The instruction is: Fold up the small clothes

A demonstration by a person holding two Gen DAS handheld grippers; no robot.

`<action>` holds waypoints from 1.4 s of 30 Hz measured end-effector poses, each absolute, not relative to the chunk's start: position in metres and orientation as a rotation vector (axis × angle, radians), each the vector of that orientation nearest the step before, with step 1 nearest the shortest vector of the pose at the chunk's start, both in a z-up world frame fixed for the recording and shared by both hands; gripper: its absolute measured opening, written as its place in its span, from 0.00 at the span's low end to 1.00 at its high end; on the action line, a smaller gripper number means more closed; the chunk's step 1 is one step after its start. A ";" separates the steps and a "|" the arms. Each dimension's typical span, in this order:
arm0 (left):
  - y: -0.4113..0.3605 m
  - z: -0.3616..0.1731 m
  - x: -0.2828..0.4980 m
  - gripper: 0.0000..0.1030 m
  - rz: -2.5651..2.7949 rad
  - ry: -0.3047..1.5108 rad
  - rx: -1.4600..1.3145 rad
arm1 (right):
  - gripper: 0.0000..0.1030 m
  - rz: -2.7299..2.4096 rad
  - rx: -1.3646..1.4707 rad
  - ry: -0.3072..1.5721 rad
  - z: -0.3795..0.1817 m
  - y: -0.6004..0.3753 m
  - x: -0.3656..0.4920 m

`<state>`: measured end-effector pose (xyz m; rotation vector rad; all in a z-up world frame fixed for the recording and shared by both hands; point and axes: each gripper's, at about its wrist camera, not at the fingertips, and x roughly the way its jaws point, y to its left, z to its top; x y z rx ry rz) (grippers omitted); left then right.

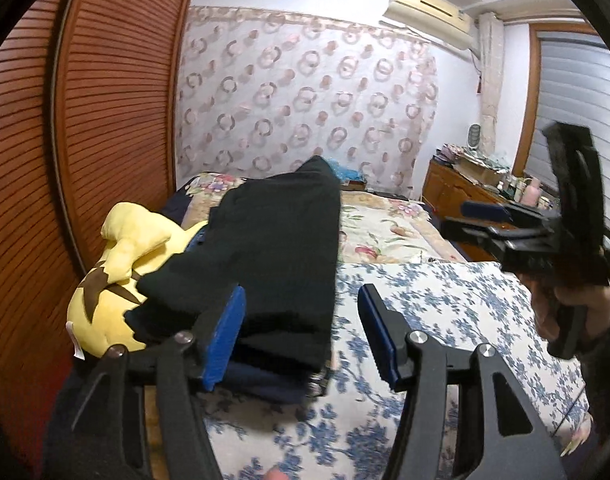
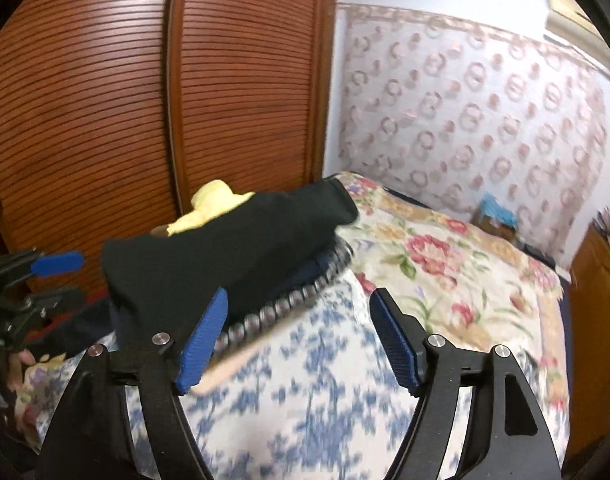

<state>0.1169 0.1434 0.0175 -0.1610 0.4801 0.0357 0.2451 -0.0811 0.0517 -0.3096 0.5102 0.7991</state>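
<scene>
From the left wrist cam, the left gripper (image 1: 301, 334) was spread wide with nothing in it, and the black garment (image 1: 265, 248) already lay folded on a dark stack beside the yellow plush (image 1: 117, 280), on the blue-flowered bedspread (image 1: 445, 304).

Right wrist cam: the right gripper (image 2: 299, 340) was released too, garment just ahead, so this piece looked done to me; couldn't see any others waiting.

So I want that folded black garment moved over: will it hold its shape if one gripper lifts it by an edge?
Probably not. The black garment drapes softly over the yellow plush toy, so it looks floppy. Its stacked layers would likely unfold. It seems light, and should slide on the floral bedcover.
</scene>
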 end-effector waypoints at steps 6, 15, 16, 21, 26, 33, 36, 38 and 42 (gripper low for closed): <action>0.112 0.020 0.109 0.56 0.011 0.485 -0.127 | 0.85 0.711 -0.253 0.503 0.051 -0.131 0.211; 0.072 0.031 0.097 0.56 -0.016 0.477 -0.070 | 0.85 0.585 -0.181 0.438 0.062 -0.194 0.163; 0.068 0.034 0.095 0.56 -0.017 0.474 -0.062 | 0.85 0.574 -0.172 0.428 0.064 -0.200 0.158; 0.051 0.046 0.086 0.56 -0.022 0.449 -0.035 | 0.85 0.524 -0.143 0.386 0.076 -0.228 0.134; 0.032 0.059 0.073 0.56 -0.022 0.415 -0.012 | 0.85 0.492 -0.113 0.344 0.090 -0.250 0.112; 0.023 0.078 0.064 0.56 -0.020 0.376 -0.010 | 0.85 0.432 -0.093 0.288 0.103 -0.272 0.089; 0.018 0.082 0.062 0.56 -0.020 0.368 -0.007 | 0.85 0.409 -0.077 0.280 0.105 -0.280 0.087; 0.014 0.084 0.062 0.56 -0.024 0.368 -0.006 | 0.85 0.396 -0.067 0.280 0.104 -0.284 0.087; 0.014 0.085 0.061 0.56 -0.014 0.366 -0.003 | 0.85 0.386 -0.053 0.278 0.104 -0.289 0.086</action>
